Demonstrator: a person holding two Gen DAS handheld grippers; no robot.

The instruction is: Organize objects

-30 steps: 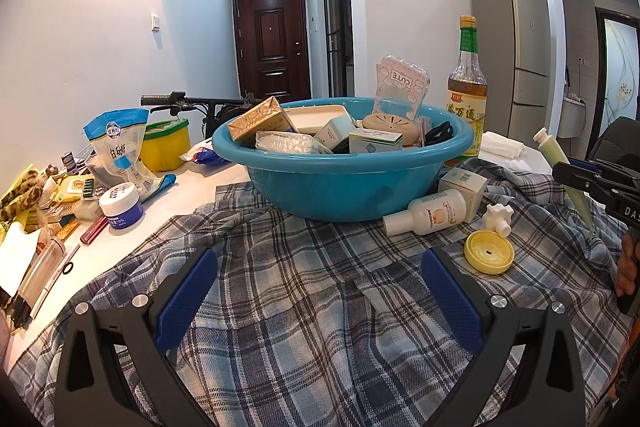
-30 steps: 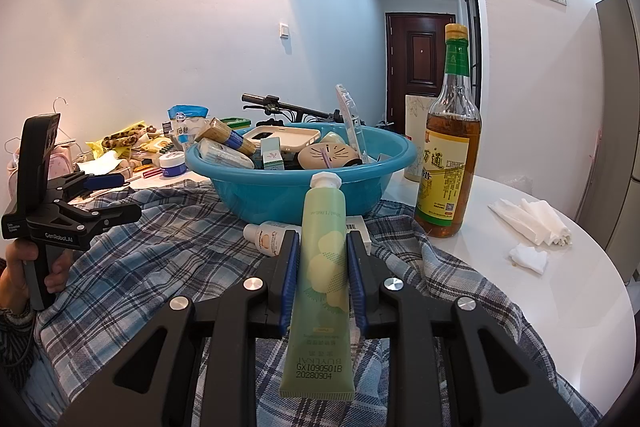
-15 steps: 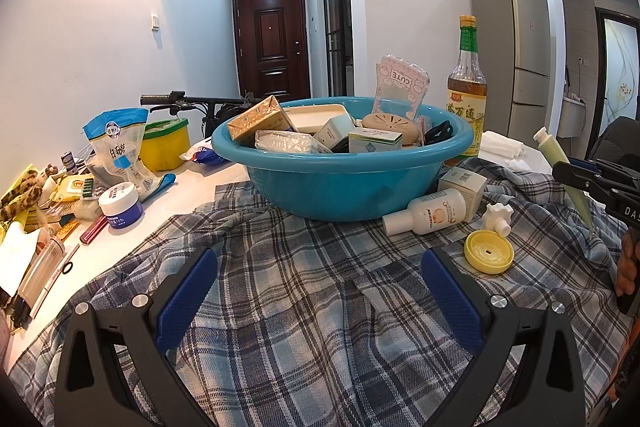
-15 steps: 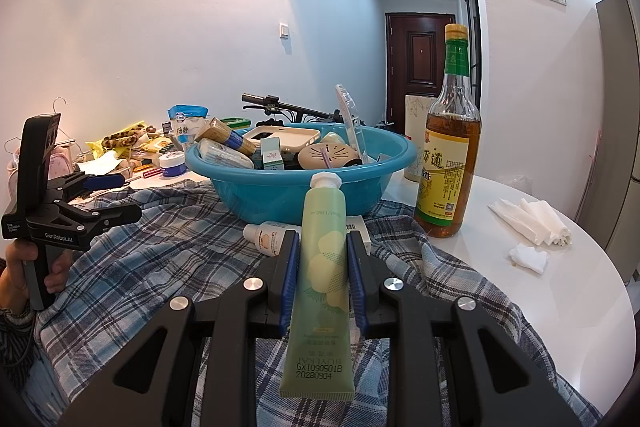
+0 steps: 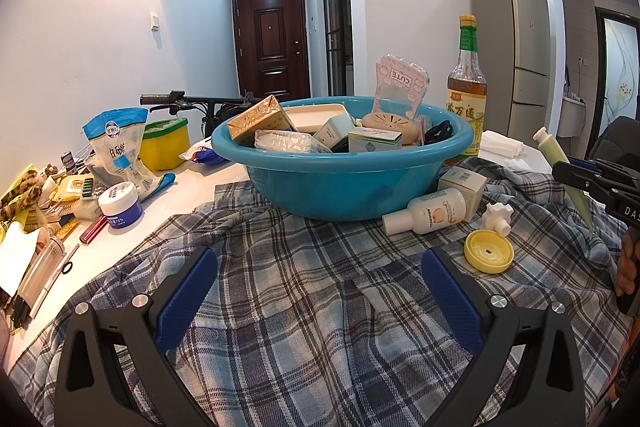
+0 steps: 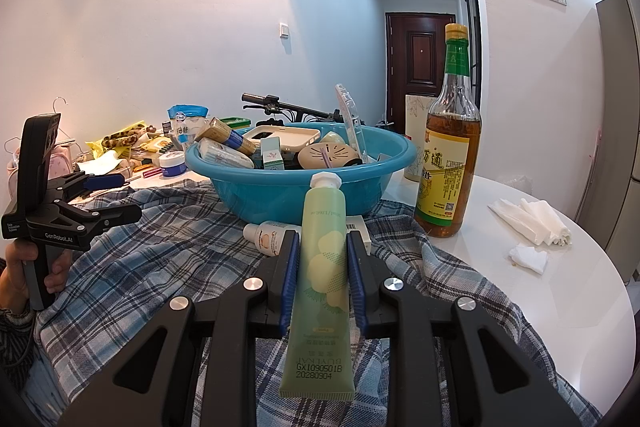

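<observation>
My right gripper [image 6: 322, 251] is shut on a pale green cream tube [image 6: 322, 267], cap pointing toward the blue basin [image 6: 304, 187]. The tube also shows in the left wrist view [image 5: 560, 167], at the right edge. The basin [image 5: 340, 183] holds several boxes, a soap dish and packets, and stands on a plaid cloth [image 5: 320, 307]. My left gripper [image 5: 320, 283] is open and empty above the cloth, in front of the basin. A small white bottle [image 5: 428, 211], a white box [image 5: 462, 185], a yellow lid [image 5: 489, 251] and a white knob [image 5: 497, 217] lie right of the basin.
A tall vinegar bottle [image 6: 448, 155] stands right of the basin on the white table [image 6: 560, 299]. Crumpled tissues [image 6: 532, 219] lie further right. At the left are a blue-white jar [image 5: 120, 205], a sugar bag [image 5: 118, 147], a yellow tub [image 5: 164, 143] and several small items.
</observation>
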